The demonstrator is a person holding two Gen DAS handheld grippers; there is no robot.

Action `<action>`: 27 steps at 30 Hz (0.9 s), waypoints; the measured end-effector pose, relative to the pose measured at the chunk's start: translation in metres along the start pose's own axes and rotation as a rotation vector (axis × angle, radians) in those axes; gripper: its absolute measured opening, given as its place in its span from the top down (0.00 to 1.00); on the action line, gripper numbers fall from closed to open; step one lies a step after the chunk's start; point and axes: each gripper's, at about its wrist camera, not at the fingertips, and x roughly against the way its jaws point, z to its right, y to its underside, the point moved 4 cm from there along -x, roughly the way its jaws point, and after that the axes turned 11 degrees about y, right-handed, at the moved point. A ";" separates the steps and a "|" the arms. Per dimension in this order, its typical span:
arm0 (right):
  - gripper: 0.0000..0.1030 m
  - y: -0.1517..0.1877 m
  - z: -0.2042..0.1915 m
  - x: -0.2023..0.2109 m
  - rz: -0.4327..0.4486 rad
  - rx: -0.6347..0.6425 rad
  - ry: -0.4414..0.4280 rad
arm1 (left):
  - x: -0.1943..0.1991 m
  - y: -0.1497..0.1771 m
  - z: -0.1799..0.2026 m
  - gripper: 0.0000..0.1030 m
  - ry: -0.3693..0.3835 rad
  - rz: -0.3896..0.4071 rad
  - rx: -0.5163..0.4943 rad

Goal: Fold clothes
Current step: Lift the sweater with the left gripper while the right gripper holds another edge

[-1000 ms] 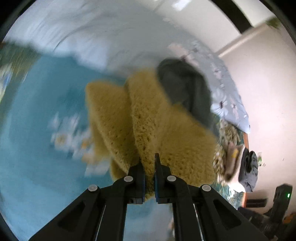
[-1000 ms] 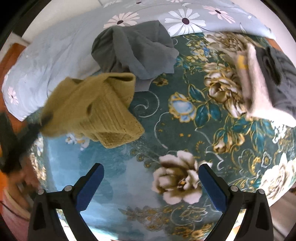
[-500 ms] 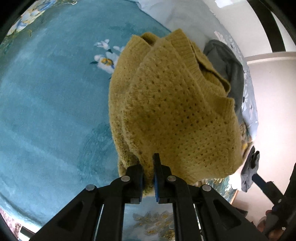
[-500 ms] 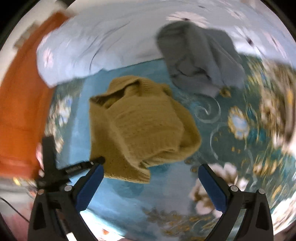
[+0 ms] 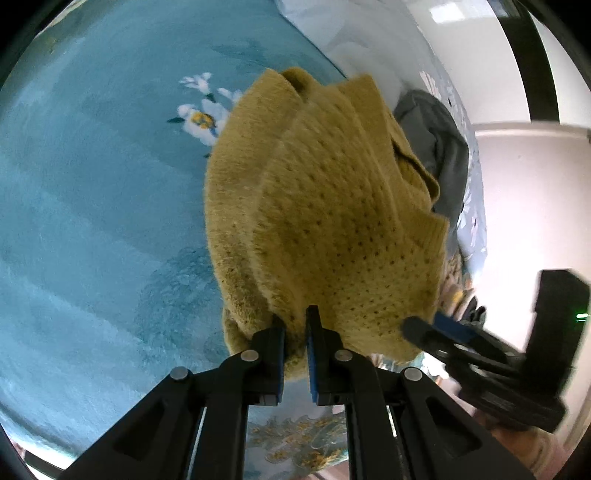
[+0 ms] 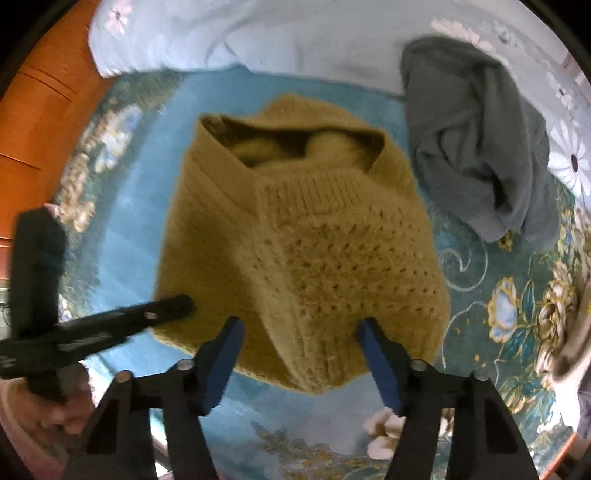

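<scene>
One yellow knitted sweater (image 6: 303, 258) at the centre of the right wrist view; one grey garment (image 6: 476, 140) at 2 o'clock from it; one pale flowered quilt (image 6: 295, 33) at 12 o'clock; one teal flowered bedspread (image 6: 498, 302) underneath; two grippers, the left gripper (image 5: 295, 332) and the right gripper (image 6: 301, 332)

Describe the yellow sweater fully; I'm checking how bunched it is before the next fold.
The yellow sweater is a mustard open-knit with ribbed hems, bunched into a loose, layered heap on the teal floral bedspread. The left tool is shut on its near edge; the right tool is open around its near corner. A grey garment lies beside it.
</scene>
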 end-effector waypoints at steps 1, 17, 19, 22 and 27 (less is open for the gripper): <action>0.59 0.001 0.001 -0.003 -0.009 0.003 0.007 | 0.005 -0.001 -0.001 0.92 0.007 0.011 0.012; 0.89 0.078 0.083 0.016 0.022 -0.093 0.151 | -0.015 -0.136 0.010 0.81 0.219 0.073 0.131; 0.89 0.084 0.115 0.024 0.030 -0.183 0.187 | -0.028 -0.129 0.018 0.81 0.231 0.044 0.144; 0.89 0.089 0.150 0.036 0.044 -0.245 0.259 | -0.048 -0.116 0.030 0.80 0.249 -0.010 0.176; 0.89 0.107 0.174 0.052 0.052 -0.313 0.325 | -0.079 -0.100 0.047 0.67 0.287 -0.059 0.240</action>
